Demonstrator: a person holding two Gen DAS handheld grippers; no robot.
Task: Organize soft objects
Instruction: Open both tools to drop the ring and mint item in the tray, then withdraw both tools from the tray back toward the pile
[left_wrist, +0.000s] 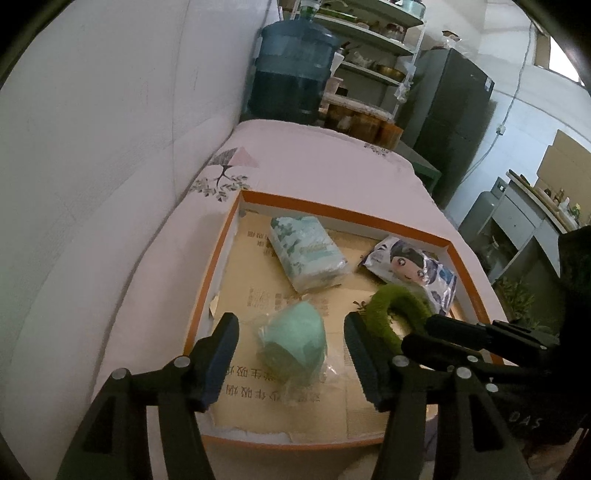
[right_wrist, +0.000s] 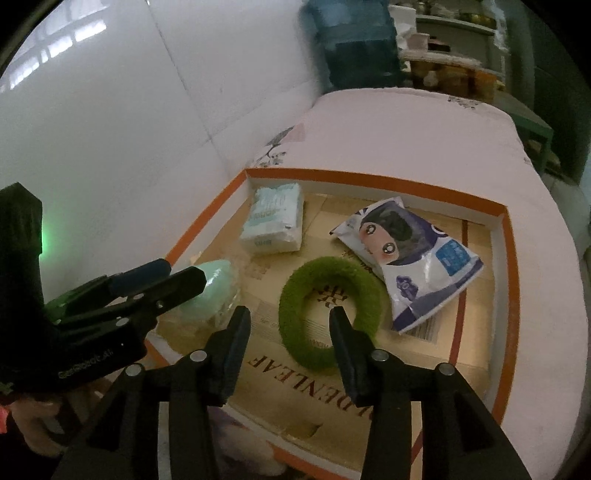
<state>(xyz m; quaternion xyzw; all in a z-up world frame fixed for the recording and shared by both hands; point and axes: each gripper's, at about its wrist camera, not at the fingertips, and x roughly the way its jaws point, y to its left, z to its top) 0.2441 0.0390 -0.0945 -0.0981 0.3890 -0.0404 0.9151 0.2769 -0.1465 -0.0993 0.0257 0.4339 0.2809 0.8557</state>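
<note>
Left gripper (left_wrist: 291, 354) spread wide, framing mint pouch (left_wrist: 295, 339) for pickup. Right gripper (right_wrist: 290, 341) likewise agape (nothing held), straddling green ring (right_wrist: 330, 317); tissue pack (right_wrist: 273, 221) at 11 o'clock.

Green ring (left_wrist: 391, 314) partly hidden behind gripper jaws, water jug (right_wrist: 351, 44) blurred, shelf items (left_wrist: 373, 55) too small to identify

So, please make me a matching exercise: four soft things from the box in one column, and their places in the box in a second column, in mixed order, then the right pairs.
Things:
1. mint green bundle
2. green fuzzy ring
3. tissue pack
4. cartoon-face bag

Places:
A. far left corner of the orange-rimmed box
B. between the open fingers of the left gripper
C. right side of the box, beyond the ring
D. just ahead of the open right gripper

Pairs: 1-B, 2-D, 3-A, 4-C
</note>
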